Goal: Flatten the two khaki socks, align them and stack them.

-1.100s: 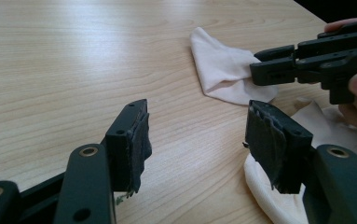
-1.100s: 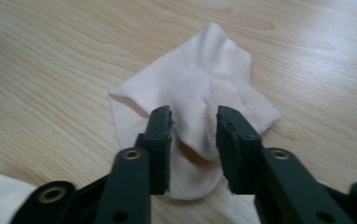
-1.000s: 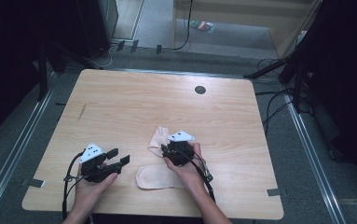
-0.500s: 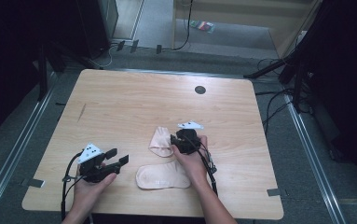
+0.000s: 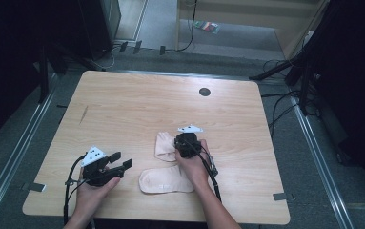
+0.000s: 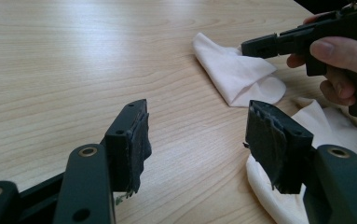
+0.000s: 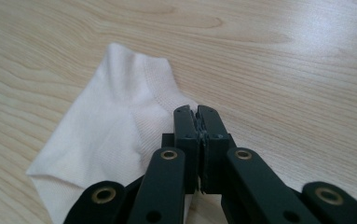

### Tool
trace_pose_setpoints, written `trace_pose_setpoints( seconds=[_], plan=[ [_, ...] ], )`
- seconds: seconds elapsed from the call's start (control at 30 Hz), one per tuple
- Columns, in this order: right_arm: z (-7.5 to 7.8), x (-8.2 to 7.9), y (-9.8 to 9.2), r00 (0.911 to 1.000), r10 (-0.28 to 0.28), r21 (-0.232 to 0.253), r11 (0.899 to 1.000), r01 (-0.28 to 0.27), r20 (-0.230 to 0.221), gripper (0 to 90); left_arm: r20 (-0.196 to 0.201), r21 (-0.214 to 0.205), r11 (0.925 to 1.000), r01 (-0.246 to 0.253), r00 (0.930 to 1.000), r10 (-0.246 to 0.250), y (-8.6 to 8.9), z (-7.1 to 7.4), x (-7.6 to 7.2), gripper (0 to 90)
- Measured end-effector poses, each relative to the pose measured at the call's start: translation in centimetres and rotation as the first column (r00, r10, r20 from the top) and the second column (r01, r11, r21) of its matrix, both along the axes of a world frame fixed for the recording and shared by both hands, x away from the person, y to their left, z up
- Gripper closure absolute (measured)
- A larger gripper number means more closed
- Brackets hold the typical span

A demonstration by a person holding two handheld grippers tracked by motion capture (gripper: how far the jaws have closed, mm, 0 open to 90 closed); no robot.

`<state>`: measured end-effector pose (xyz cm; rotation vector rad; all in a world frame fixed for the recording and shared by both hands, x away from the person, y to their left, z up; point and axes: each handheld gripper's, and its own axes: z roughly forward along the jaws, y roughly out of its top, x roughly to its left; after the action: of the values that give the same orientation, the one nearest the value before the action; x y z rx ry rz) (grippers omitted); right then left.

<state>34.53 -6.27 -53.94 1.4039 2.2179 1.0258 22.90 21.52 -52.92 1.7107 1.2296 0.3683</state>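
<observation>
Clearly, some parts stay hidden: in the high view the jaws of the right gripper (image 5: 184, 144) sit under its own black body and the hand, so the contact with the folded sock (image 5: 165, 146) is hard to see there. In the right gripper view the jaws are pressed together after just closing, their tips at the edge of the folded sock (image 7: 115, 149), but the jaws themselves cover the place, so I cannot tell if they pinch any cloth. The folded sock lies near the middle of the table (image 5: 137, 102), toward the person's side. A second sock (image 5: 163, 180), flat and long, lies just in front of it, nearer to the person, and the right hand (image 5: 195, 164) covers its right end. The left gripper (image 5: 116, 164) rests to the left of the flat sock, its jaws apart with nothing between them. In the left gripper view the flat sock (image 6: 271, 191) is cut off by the frame edge and partly hidden behind one jaw. A small dark round hole (image 5: 204, 91) is in the far part of the table, and cables (image 5: 278, 102) lie on the floor at the right.
</observation>
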Motion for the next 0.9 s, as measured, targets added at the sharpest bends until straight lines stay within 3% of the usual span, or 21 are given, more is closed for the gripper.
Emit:
trace_pose_setpoints(
  seconds=[0.13,0.4,0.57,0.9],
  plan=[
    [1.2,-0.3,-0.2,0.9998,-0.006,0.061,0.998,0.005,0.018,89.3,-0.008,-0.007,0.9999,0.010,0.9999,-0.010,-0.4,0.0,0.2,39.8],
    [4.0,-0.7,0.9,0.9986,0.013,0.075,0.997,-0.017,0.052,89.3,-0.047,-0.006,0.9974,0.072,0.9963,-0.072,-3.2,-0.2,1.5,34.0],
    [5.0,-0.9,1.3,0.9982,0.015,0.095,0.995,-0.020,0.058,89.3,-0.079,0.000,0.9952,0.098,0.9921,-0.097,-5.3,-0.8,2.7,33.3],
    [7.0,-1.5,2.1,0.9959,0.038,0.139,0.989,-0.049,0.083,89.3,-0.141,0.023,0.9969,0.075,0.9874,-0.071,-7.1,-1.1,4.9,31.8]
  ],
)
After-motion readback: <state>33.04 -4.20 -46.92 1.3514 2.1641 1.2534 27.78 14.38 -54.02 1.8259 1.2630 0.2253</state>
